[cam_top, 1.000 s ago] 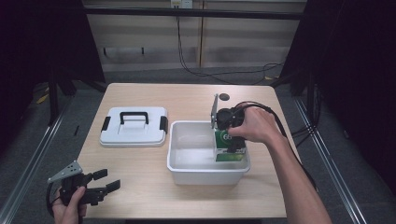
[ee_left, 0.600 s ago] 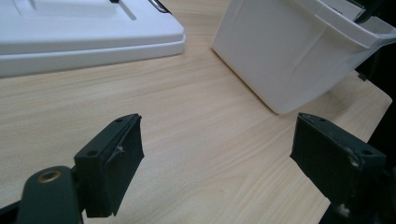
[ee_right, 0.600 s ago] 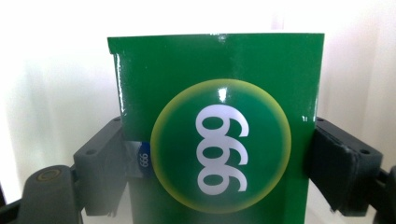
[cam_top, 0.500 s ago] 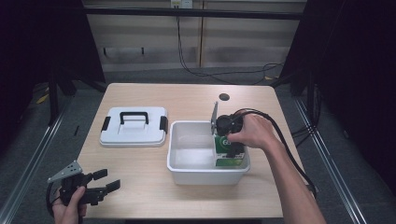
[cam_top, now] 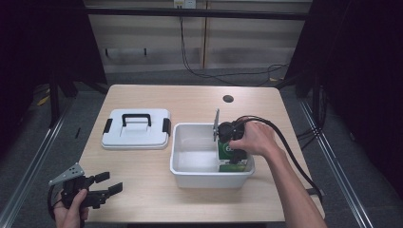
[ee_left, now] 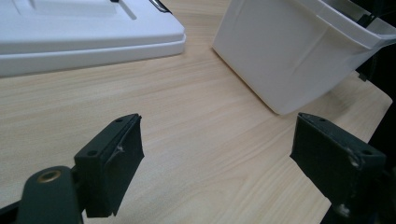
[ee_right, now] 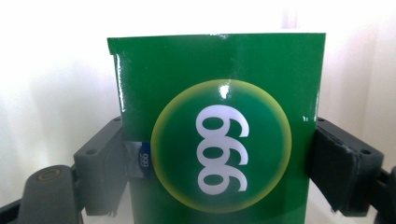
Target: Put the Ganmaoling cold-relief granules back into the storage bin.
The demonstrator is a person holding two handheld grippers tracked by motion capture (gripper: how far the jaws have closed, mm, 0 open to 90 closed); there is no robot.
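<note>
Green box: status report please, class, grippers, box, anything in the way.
Right gripper shut on green box, inside white bin. Left gripper open, idle over table. Bin's lid lies beside the bin. Nothing in the way.

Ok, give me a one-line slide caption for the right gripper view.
Right gripper jaws clamp a green box marked 999 against the white bin's wall.

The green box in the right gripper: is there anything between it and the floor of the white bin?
Nothing visible is in the way. The right gripper holds the green box by its two sides, inside the white bin at its right end. The bin floor showing beside the box is bare; the part under the box is hidden.
</note>
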